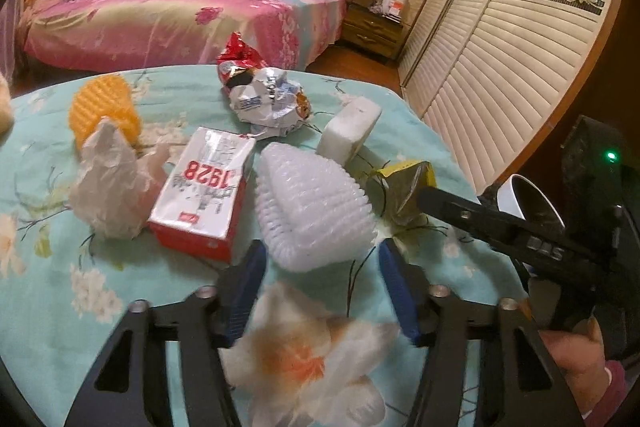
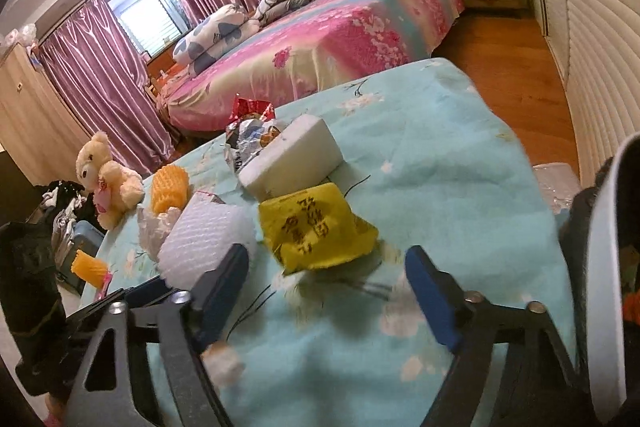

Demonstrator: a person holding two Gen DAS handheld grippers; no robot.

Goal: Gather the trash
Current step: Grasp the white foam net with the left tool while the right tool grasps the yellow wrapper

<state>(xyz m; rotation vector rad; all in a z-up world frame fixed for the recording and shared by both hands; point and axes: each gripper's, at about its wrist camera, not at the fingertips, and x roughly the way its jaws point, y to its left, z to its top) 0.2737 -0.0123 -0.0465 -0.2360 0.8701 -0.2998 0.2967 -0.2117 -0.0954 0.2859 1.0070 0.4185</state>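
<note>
The trash lies scattered on a worktop (image 1: pixel 48 211) covered in a turquoise floral cloth. Toward the far edge sits a crumpled red-and-white wrapper (image 1: pixel 260 95), with a white foam block (image 1: pixel 352 129) just beside it. Toward the middle of the cloth lie a red-and-white carton marked 1928 (image 1: pixel 204 191), a white foam net (image 1: pixel 312 211) touching it, an orange foam net (image 1: pixel 106 113) and a crumpled white plastic bag (image 1: pixel 112 183).

The left gripper (image 1: pixel 320 291) has its blue fingers (image 1: pixel 244 303) apart — they stand on either side of the white foam net's near end without touching it, over a crumpled tissue (image 1: pixel 308 359) near the near edge.

The right gripper (image 2: pixel 326 295) also has its fingers (image 2: pixel 434 301) spread wide, gripping nothing — the yellow wrapper (image 2: pixel 316 227) lies just ahead of them, near the worktop's right side. A teddy bear (image 2: pixel 106 183) sits at the left edge.
</note>
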